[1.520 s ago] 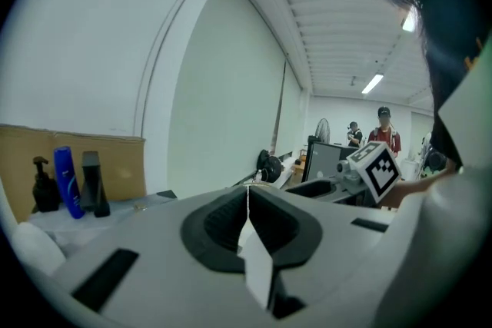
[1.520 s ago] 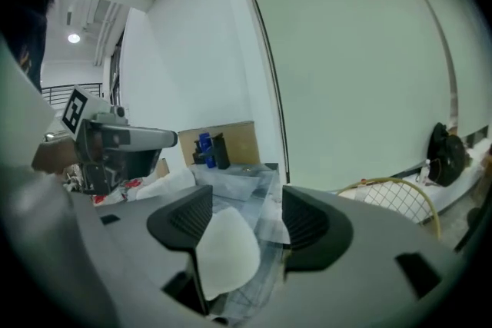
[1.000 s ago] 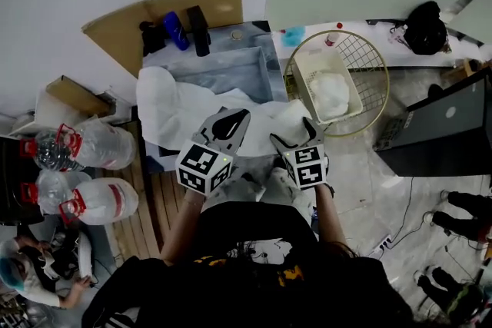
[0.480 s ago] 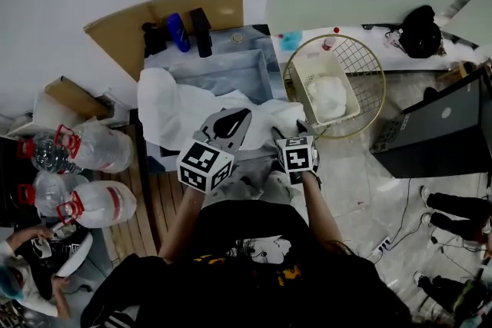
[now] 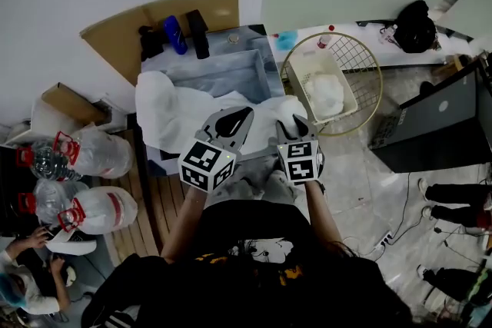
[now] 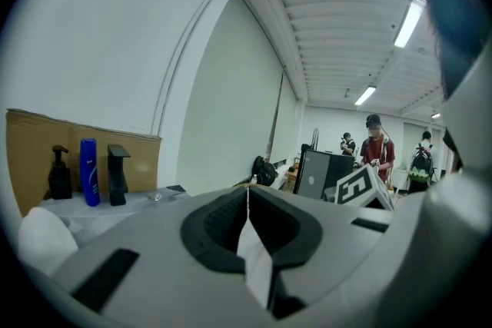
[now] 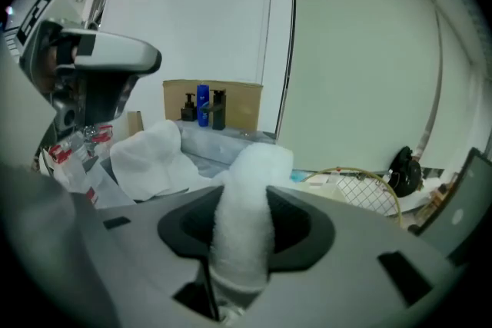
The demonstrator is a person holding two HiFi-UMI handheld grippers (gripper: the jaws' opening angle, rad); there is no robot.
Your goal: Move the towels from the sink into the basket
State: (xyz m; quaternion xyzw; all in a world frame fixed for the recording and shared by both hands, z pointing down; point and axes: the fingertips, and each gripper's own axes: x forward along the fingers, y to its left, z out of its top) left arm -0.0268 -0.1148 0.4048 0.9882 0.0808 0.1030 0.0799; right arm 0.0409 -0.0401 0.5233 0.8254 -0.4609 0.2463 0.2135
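Observation:
A big white towel (image 5: 175,105) hangs out of the steel sink (image 5: 223,74) over its near edge. My left gripper (image 5: 235,119) is shut on a thin edge of this towel (image 6: 254,257), at the near side of the sink. The right gripper (image 5: 295,125) has just been closing, and its jaws now pinch a thick fold of the towel (image 7: 244,226). To the right stands the gold wire basket (image 5: 372,92), holding a white inner bin with a crumpled white towel (image 5: 327,93) inside.
A blue bottle (image 5: 174,33) and black dispensers (image 5: 198,31) stand behind the sink, against cardboard (image 5: 115,31). Water jugs (image 5: 98,151) lie on the floor at the left. A dark laptop (image 5: 440,123) sits right of the basket. People stand farther off.
The right gripper has shifted left towards the towel, risen slightly and closed on a fold of it. The left gripper has stayed where it was, gripping the towel edge.

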